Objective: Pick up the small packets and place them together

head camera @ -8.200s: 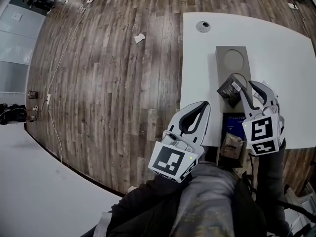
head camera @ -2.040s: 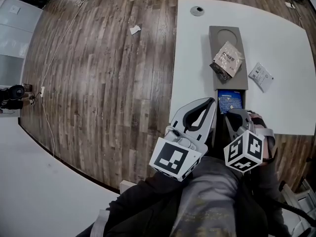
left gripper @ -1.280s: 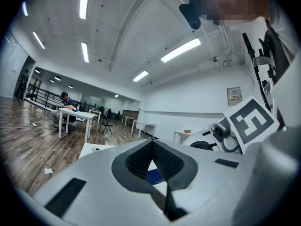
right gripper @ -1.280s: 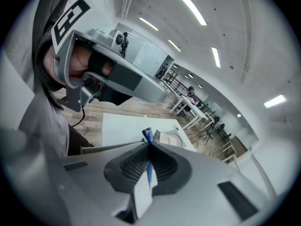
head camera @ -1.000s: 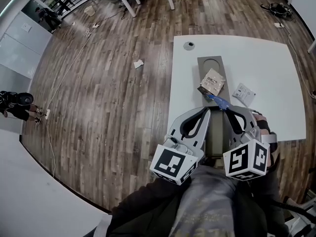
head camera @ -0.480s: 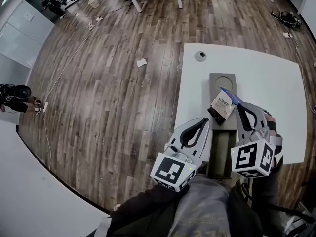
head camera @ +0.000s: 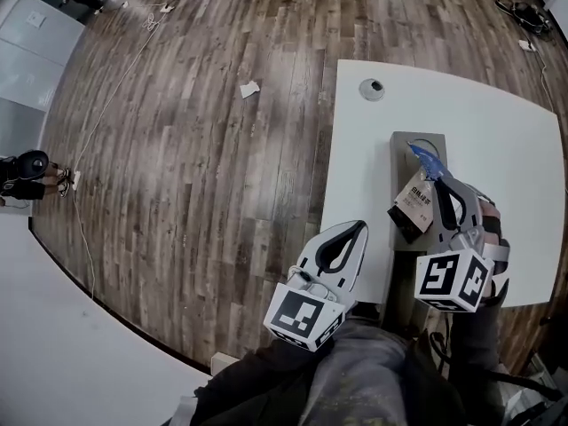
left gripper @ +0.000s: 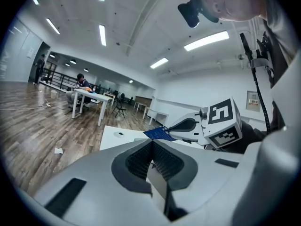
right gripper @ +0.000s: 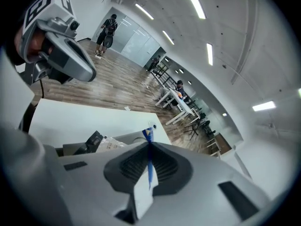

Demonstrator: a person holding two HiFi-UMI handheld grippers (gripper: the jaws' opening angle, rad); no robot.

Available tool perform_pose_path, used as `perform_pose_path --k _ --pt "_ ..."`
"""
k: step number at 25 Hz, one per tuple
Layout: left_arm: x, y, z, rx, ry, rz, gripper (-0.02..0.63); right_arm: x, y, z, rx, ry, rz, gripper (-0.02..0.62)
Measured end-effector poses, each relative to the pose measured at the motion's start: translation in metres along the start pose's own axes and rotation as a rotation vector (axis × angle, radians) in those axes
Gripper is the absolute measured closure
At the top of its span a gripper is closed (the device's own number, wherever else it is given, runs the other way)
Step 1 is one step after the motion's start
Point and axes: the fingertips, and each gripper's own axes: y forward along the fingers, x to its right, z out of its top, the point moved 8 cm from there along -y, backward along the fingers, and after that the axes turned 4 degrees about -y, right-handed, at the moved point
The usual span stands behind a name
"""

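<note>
Right hand-held gripper (head camera: 434, 174) grasps a blue packet (head camera: 424, 158); we are placing it on other packets (head camera: 414, 204) just beneath its tips: lower, then release. Left hand-held gripper (head camera: 358, 225) clenched, empty.

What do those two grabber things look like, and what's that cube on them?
The left hand-held gripper and the right hand-held gripper match: smooth pale grey plastic claws, each with two curved jaws tapering to a point. Inside are dark ribbed pads. At the back of each sits a cube with black-and-white square markers. The person's sleeves are dark.
</note>
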Motion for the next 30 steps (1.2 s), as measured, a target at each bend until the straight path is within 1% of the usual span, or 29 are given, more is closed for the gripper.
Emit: perform_pose_path --k 3,6,10,13,18,22,25,30 --pt "-0.006 0.0 0.001 -0.022 -0.018 0.006 0.603 -0.007 0.004 0.003 -0.013 -0.019 0.057 0.577" --pt "-0.01 0.001 0.002 -0.024 -0.025 0.01 0.603 -0.014 0.006 0.007 0.001 -0.005 0.109 0.563" --pt "-0.015 0.002 -0.001 -0.026 -0.03 0.011 0.603 -0.021 0.013 0.004 0.017 0.105 0.216 0.554" --pt "-0.017 0.001 -0.002 -0.028 -0.034 0.019 0.603 -0.025 0.016 0.002 0.014 0.15 0.261 0.549" --pt "-0.017 -0.004 -0.003 -0.03 -0.035 0.025 0.603 -0.031 0.017 -0.001 0.007 0.169 0.303 0.535" --pt "-0.014 -0.005 -0.002 -0.029 -0.037 0.027 0.603 -0.029 0.015 -0.004 0.002 0.178 0.329 0.497" --pt "-0.013 -0.005 -0.001 -0.032 -0.037 0.028 0.603 -0.029 0.015 -0.006 -0.006 0.178 0.33 0.491" --pt "-0.021 -0.007 -0.002 -0.031 -0.035 0.02 0.603 -0.029 0.016 0.002 0.009 0.197 0.319 0.491"
